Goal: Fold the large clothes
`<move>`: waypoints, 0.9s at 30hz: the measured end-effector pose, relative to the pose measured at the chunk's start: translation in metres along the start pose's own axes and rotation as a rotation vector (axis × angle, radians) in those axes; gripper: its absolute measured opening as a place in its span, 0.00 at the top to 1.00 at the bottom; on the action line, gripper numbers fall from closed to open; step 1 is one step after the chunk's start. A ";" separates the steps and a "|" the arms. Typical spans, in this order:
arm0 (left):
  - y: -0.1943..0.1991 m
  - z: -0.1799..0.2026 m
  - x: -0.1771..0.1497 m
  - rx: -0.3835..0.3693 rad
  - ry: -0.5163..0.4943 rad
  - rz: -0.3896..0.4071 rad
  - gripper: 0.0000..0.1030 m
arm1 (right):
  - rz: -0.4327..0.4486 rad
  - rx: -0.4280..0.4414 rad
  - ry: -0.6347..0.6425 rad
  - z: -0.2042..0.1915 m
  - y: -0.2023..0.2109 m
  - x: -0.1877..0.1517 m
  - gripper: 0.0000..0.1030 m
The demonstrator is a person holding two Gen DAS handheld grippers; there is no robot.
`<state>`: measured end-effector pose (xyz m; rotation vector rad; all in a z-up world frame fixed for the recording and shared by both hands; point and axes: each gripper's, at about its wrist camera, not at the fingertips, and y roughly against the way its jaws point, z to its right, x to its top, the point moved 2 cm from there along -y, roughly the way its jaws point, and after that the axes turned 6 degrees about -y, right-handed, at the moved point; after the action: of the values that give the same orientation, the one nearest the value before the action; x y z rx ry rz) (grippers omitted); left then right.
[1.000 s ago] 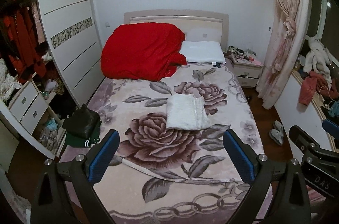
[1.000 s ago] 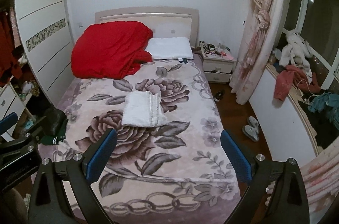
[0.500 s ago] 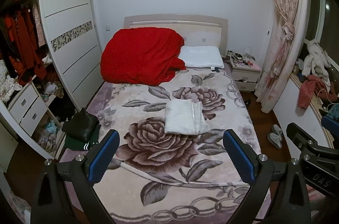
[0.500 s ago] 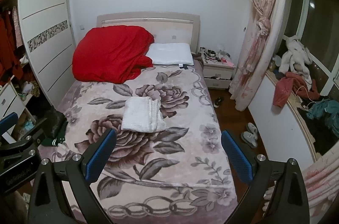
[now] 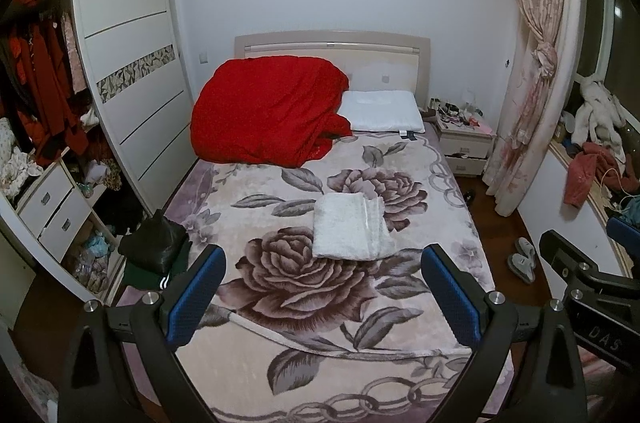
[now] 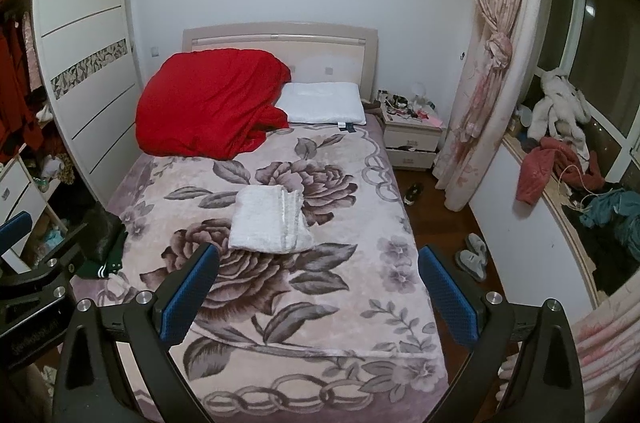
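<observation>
A folded white garment (image 5: pixel 352 229) lies flat in the middle of the bed (image 5: pixel 320 343), on the rose-patterned blanket; it also shows in the right wrist view (image 6: pixel 269 221). My left gripper (image 5: pixel 323 293) is open and empty, held high above the foot of the bed, well short of the garment. My right gripper (image 6: pixel 318 291) is open and empty too, beside it to the right. Each gripper's body shows at the edge of the other's view.
A red quilt (image 5: pixel 268 111) and white pillow (image 5: pixel 382 111) lie at the headboard. A dark bag (image 5: pixel 154 243) sits at the bed's left edge. An open wardrobe (image 5: pixel 52 151) stands left. A nightstand (image 5: pixel 464 139), curtain (image 5: pixel 536 63), slippers (image 5: pixel 522 259) and a cluttered sill (image 6: pixel 568 163) are right.
Both grippers have drawn back and up from the bed; the bed and folded garment look smaller and farther. Both stay open and empty.
</observation>
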<state>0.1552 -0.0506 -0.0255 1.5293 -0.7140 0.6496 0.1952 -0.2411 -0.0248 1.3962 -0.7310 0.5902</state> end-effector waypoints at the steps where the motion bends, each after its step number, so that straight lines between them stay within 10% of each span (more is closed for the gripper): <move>1: 0.000 0.000 0.000 0.001 -0.001 0.000 0.03 | 0.001 0.000 0.002 0.000 -0.001 0.001 0.02; 27: 0.003 -0.007 0.009 0.016 0.003 0.020 0.03 | 0.019 0.002 0.000 -0.005 -0.009 0.009 0.01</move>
<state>0.1589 -0.0444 -0.0160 1.5372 -0.7238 0.6742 0.2082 -0.2370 -0.0242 1.3923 -0.7445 0.6055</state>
